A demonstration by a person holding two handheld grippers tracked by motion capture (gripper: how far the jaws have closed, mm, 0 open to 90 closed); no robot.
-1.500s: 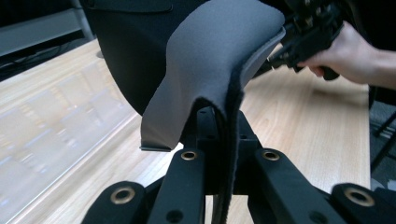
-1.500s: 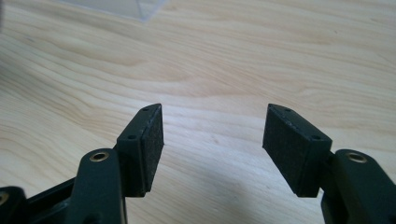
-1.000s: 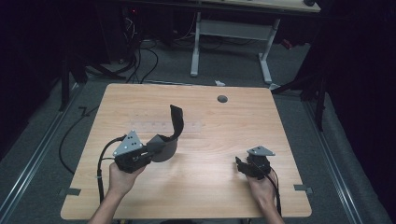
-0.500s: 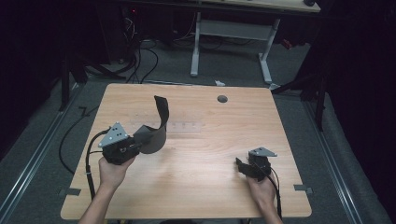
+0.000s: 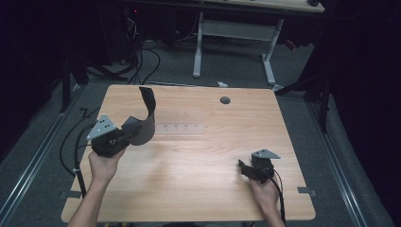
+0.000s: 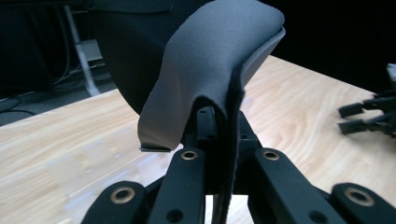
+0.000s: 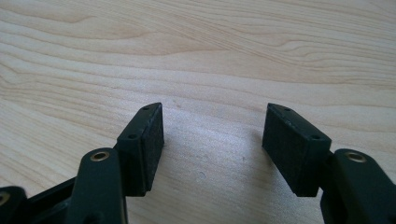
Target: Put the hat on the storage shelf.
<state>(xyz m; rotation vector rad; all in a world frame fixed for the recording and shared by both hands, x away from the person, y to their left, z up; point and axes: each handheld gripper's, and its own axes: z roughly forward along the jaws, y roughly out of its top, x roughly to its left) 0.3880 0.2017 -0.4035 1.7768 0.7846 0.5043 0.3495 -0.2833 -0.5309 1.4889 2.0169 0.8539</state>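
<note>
A dark grey, soft, curled sheet (image 5: 144, 124) hangs over the left half of the wooden table (image 5: 198, 161), one end standing up. My left gripper (image 5: 126, 136) is shut on its lower edge. In the left gripper view the sheet (image 6: 210, 60) folds over the jaws of the left gripper (image 6: 217, 128) and hides their tips. My right gripper (image 5: 246, 169) rests low over the table's front right, held by a hand. In the right gripper view this right gripper (image 7: 212, 140) stands open, with bare wood between its pads (image 7: 149, 140).
A clear flat strip (image 5: 179, 128) lies on the table just right of the sheet. A grey round cap (image 5: 225, 100) sits near the far edge. Cables (image 5: 71, 146) trail off the left side. A white desk frame (image 5: 236, 33) stands behind.
My left gripper has carried the grey sheet leftward and a little farther from the front edge. The right gripper has stayed where it was.
</note>
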